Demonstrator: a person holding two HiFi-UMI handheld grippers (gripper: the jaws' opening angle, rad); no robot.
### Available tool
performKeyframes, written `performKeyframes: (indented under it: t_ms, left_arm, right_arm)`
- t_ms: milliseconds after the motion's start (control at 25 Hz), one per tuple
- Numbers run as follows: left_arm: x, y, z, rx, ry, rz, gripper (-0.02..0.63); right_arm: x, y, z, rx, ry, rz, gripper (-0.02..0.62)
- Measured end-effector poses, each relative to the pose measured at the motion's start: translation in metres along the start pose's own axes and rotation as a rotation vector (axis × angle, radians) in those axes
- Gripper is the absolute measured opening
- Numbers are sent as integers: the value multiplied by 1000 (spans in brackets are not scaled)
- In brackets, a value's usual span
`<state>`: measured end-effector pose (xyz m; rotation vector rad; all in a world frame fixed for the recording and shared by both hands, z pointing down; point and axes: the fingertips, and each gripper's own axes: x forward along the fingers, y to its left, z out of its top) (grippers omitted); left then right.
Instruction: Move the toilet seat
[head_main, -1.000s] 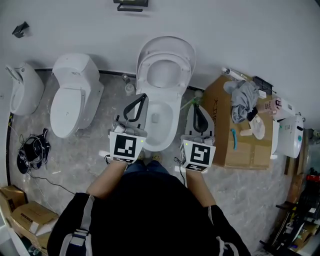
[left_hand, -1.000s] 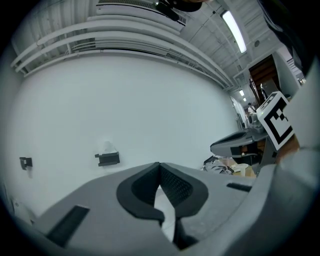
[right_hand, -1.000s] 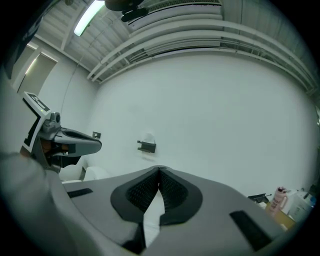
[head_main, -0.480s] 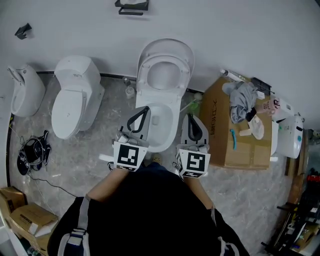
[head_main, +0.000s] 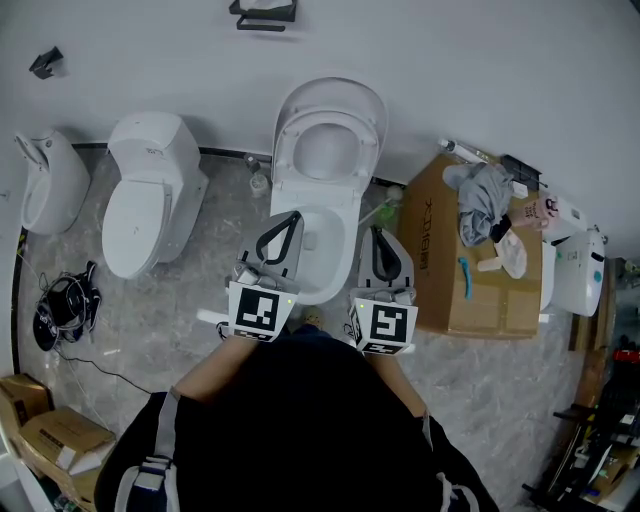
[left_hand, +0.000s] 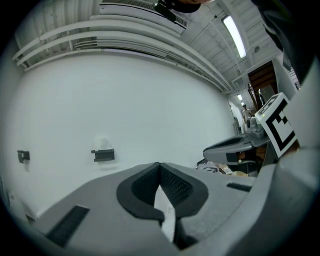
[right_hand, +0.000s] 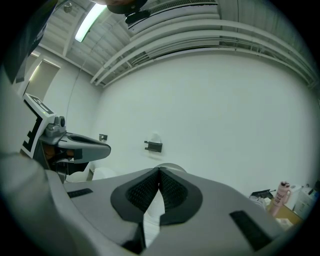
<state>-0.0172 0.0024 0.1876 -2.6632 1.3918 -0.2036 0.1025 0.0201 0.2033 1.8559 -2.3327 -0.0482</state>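
Note:
The white toilet stands at the middle of the wall in the head view. Its seat (head_main: 329, 128) is raised upright against the lid, and the bowl (head_main: 322, 255) below lies bare. My left gripper (head_main: 291, 217) hovers shut over the bowl's left rim, holding nothing. At the bowl's right side my right gripper (head_main: 377, 233) is also shut and empty. Both point level toward the wall. The left gripper view has closed jaws (left_hand: 159, 164) before the white wall. In the right gripper view the closed jaws (right_hand: 159, 170) sit just below the lid's top (right_hand: 173, 166).
A second toilet (head_main: 150, 190) with its lid down stands to the left, and a urinal (head_main: 48, 180) lies further left. A cardboard box (head_main: 470, 280) with a grey cloth (head_main: 485, 200) sits right of the bowl. Cables (head_main: 62, 305) lie on the floor at left. A holder (head_main: 262, 12) hangs on the wall.
Both grippers have drawn slightly inward toward each other and the bowl, mostly before the middle frame. Their jaws stay shut.

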Motion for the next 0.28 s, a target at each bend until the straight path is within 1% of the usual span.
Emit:
performKeyframes:
  t_ms: [280]
  left_arm:
    - [-1, 0, -1, -5, -1, -2, 6]
  right_arm:
    - [0, 0, 4, -11, -22, 6, 21]
